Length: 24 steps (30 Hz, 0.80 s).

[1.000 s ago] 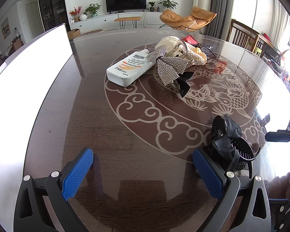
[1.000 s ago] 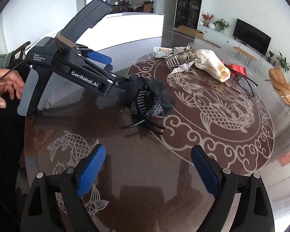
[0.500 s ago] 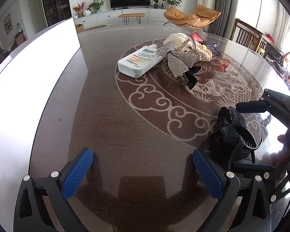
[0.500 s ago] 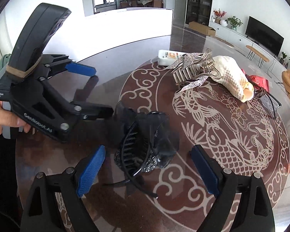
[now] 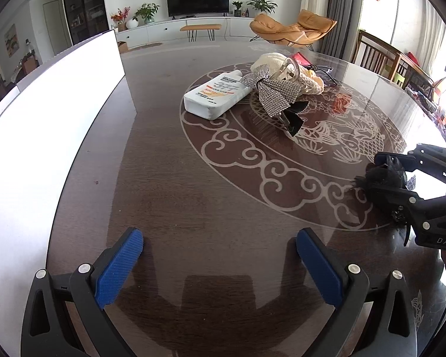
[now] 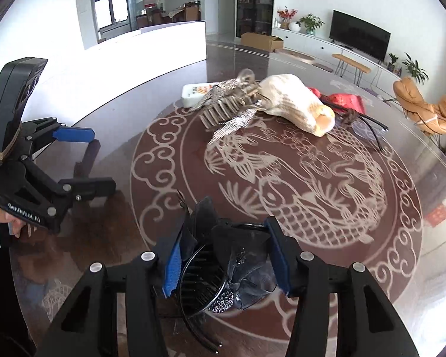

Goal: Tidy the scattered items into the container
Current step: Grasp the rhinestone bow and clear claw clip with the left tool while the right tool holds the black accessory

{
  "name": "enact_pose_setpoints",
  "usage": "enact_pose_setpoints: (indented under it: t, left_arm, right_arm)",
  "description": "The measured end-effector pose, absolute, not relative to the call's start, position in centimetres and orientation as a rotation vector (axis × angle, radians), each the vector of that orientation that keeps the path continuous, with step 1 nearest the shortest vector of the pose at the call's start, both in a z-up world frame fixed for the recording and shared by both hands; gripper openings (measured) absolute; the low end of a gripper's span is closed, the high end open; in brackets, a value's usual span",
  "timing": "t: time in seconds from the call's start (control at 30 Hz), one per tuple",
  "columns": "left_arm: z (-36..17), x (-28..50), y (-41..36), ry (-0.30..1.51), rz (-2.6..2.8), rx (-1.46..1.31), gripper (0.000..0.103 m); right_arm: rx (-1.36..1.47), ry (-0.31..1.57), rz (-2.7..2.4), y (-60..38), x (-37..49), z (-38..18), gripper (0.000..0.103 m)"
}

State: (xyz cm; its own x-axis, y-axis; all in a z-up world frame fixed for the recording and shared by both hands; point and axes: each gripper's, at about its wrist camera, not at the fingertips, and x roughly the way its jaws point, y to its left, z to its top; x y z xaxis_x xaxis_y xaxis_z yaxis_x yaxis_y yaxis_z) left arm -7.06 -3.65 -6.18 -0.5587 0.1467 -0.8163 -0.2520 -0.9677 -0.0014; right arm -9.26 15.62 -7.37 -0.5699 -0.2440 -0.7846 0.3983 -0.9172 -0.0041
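Observation:
A black bow hair clip (image 6: 240, 267) lies on the dark patterned table (image 6: 312, 184) between the blue pads of my right gripper (image 6: 224, 238). Its jaws are closing, and both pads touch the clip's fabric. In the left wrist view the same clip (image 5: 383, 175) shows at the far right inside the right gripper (image 5: 395, 178). My left gripper (image 5: 220, 247) stands open and empty just above the table, also seen as the left gripper (image 6: 98, 160) at the left of the right wrist view. The white container (image 5: 44, 119) stands along the table's left side.
Mid-table lie a white lotion bottle (image 5: 217, 95), a rhinestone bow clip (image 5: 276, 95), a conch shell (image 6: 297, 104), a red packet (image 6: 348, 101) and dark glasses (image 6: 368, 128). A hand (image 6: 12, 226) holds the left gripper. Chairs stand beyond the table's far right edge.
My right gripper moved forward over the black hair clip and its jaws narrowed from wide open onto it. The left gripper drew away from the clip and stays open.

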Motion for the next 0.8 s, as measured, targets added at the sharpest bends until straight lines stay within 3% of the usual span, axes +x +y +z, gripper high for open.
enact_pose_setpoints:
  t: [0.2, 0.63, 0.67, 0.7, 0.73, 0.77, 0.8]
  left_arm:
    - [-6.2, -10.1, 2.6, 0.262, 2.48, -1.286, 0.103]
    - [-5.6, -20.1, 6.4, 0.194, 2.492, -1.329, 0.102]
    - [-5.5, -19.8, 6.3, 0.204, 2.502, -1.28, 0.082]
    - [-5.4, -19.6, 6.3, 0.238, 2.534, -1.255, 0.076]
    - [-5.3, -19.5, 6.0, 0.22, 2.543, -1.241, 0.056]
    - [-5.1, -19.3, 5.6, 0.202, 2.556, -1.23, 0.044]
    - [-5.1, -19.0, 5.1, 0.177, 2.554, -1.226, 0.042]
  right_arm:
    - [1.242, 0.21, -2.568, 18.2, -7.6, -7.1, 0.052]
    - [1.241, 0.183, -2.562, 18.3, -7.3, -7.3, 0.053]
    - [1.241, 0.18, -2.561, 18.3, -7.3, -7.3, 0.053]
    - [1.24, 0.176, -2.561, 18.3, -7.3, -7.3, 0.053]
    - [1.24, 0.173, -2.56, 18.3, -7.3, -7.3, 0.053]
    - [1.24, 0.171, -2.562, 18.4, -7.3, -7.3, 0.053]
    - [1.241, 0.172, -2.567, 18.3, -7.2, -7.3, 0.052]
